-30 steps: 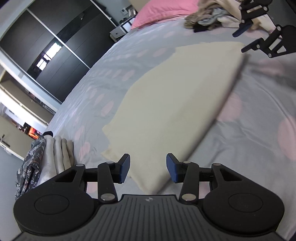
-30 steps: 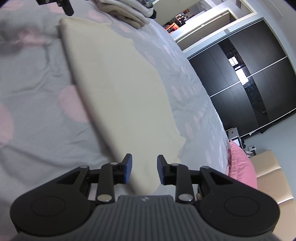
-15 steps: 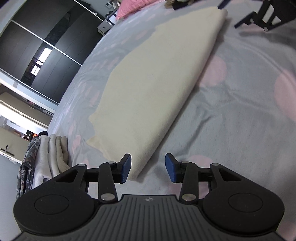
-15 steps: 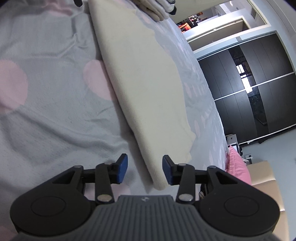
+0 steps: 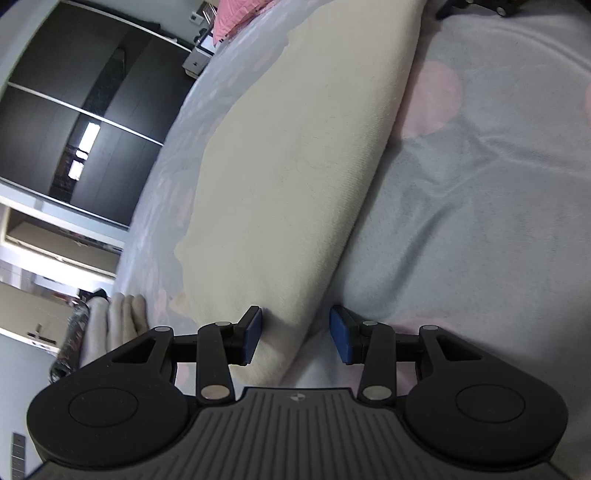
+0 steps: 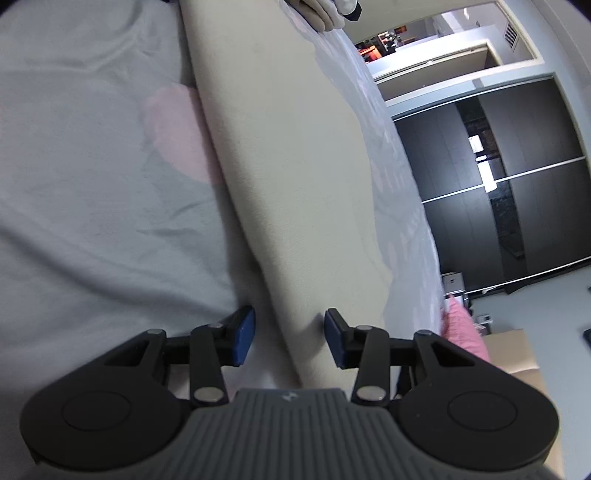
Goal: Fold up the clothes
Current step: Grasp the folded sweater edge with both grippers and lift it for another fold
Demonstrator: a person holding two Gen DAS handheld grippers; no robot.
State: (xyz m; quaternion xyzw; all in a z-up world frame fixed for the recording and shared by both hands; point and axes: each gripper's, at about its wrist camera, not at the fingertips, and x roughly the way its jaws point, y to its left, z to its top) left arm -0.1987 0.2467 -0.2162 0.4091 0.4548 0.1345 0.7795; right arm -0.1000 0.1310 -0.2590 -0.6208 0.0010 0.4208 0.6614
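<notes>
- Left wrist view, far left: a dark sliding-door wardrobe (image 5: 85,122) fills the background, and a stack of folded pale clothes (image 5: 110,321) sits at the bed's edge with a dark patterned garment (image 5: 72,339) beside it.
- Centre: the cream garment (image 5: 288,166), folded into a long strip, lies flat on the grey bedspread (image 5: 480,206) with pink dots, running away from the camera.
- The left gripper (image 5: 295,332) sits low over the near end of that strip; its jaws are spread, the folded edge lies between the blue pads, and neither pad clearly presses on the cloth.
- Top of the same view: a pink pillow (image 5: 236,18) shows at the far end of the bed.
- Right wrist view, left part: bare bedspread (image 6: 92,184) with one pink dot.
- Centre: the cream garment (image 6: 280,155) stretches away towards the folded pale clothes (image 6: 321,11) at the top edge.
- The right gripper (image 6: 290,336) straddles its end of the strip; the jaws are closing, cloth between them, pads not yet pinching it.
- Right: the wardrobe (image 6: 509,184), a pink pillow (image 6: 461,328) and a cardboard box (image 6: 513,350).
</notes>
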